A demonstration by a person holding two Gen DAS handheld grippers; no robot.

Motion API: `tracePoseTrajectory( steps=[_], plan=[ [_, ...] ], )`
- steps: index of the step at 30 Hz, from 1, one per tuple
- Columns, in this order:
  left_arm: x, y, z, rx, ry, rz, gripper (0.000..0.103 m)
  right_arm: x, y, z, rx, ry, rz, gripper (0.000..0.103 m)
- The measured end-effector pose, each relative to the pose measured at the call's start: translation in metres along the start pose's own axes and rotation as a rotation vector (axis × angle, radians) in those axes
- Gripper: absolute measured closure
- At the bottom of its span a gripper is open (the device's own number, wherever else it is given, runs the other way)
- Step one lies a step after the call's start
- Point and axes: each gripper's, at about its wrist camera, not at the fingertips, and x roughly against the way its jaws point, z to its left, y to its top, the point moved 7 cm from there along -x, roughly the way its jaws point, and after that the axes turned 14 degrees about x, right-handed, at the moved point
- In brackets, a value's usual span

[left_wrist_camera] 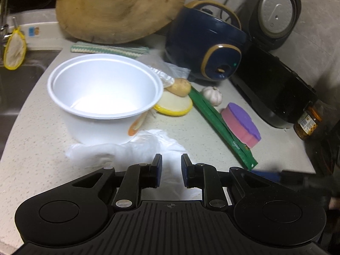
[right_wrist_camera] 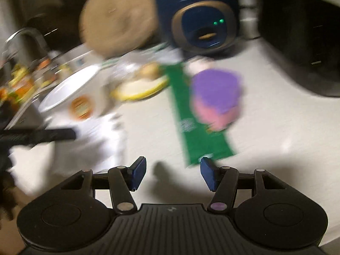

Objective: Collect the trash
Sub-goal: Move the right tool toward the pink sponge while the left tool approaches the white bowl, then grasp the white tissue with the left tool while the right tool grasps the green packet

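Trash remains on the countertop [left_wrist_camera: 38,148]; I judge collection barely begun. My left gripper [left_wrist_camera: 171,171] has a white plastic bag [left_wrist_camera: 138,148] between its narrowly parted fingers at bottom centre; whether they pinch it I cannot tell. My right gripper [right_wrist_camera: 173,173], fingers apart and empty, approaches the green wrapper [right_wrist_camera: 191,119] at centre, beside the sponge [right_wrist_camera: 216,97].

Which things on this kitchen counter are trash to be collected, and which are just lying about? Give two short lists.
Likely for the job:
- crumpled white plastic bag
- green wrapper
- clear plastic wrap

Likely just lying about:
- white pot
- potato
- garlic bulb
- pink and purple sponge
- blue rice cooker
- wooden board
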Motion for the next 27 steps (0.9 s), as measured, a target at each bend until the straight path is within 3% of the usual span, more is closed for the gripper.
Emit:
tracePoseTrajectory(
  steps=[3,7,10,12,13,16,18,21,23,25,27],
  plan=[
    [0.007,0.006,0.010,0.011,0.047,-0.058,0.081,0.003,0.003,0.021,0.078,-0.005,-0.013,0.045],
    [0.011,0.016,0.033,0.104,0.121,-0.104,0.081,0.014,0.012,0.025,0.193,-0.139,-0.052,0.045],
    [0.014,0.019,0.052,0.203,0.146,-0.135,0.081,0.022,0.017,0.014,0.182,-0.186,-0.080,0.045],
    [0.012,0.018,0.055,0.227,0.123,-0.126,0.081,0.025,0.019,0.005,0.143,-0.188,-0.096,0.045],
    [0.007,0.017,0.050,0.200,0.100,-0.093,0.081,0.025,0.018,0.000,0.123,-0.183,-0.096,0.044],
    [-0.007,-0.001,0.021,-0.006,0.071,0.027,0.080,0.016,0.012,-0.009,0.076,-0.169,-0.074,0.044],
    [-0.007,-0.014,0.007,-0.112,0.066,0.046,0.080,0.010,0.007,-0.010,0.057,-0.153,-0.055,0.044],
    [0.018,-0.012,0.001,-0.160,0.033,-0.047,0.075,0.003,0.004,0.003,0.076,-0.140,-0.049,0.044],
    [0.040,-0.003,0.012,-0.148,0.095,-0.141,0.075,0.002,0.005,0.019,0.131,-0.127,-0.059,0.044],
    [0.055,0.009,0.038,-0.059,0.187,-0.218,0.078,-0.004,0.008,0.038,0.185,-0.105,-0.060,0.044],
    [0.058,0.019,0.072,0.093,0.240,-0.235,0.078,-0.013,0.009,0.054,0.223,-0.090,-0.058,0.044]
  ],
)
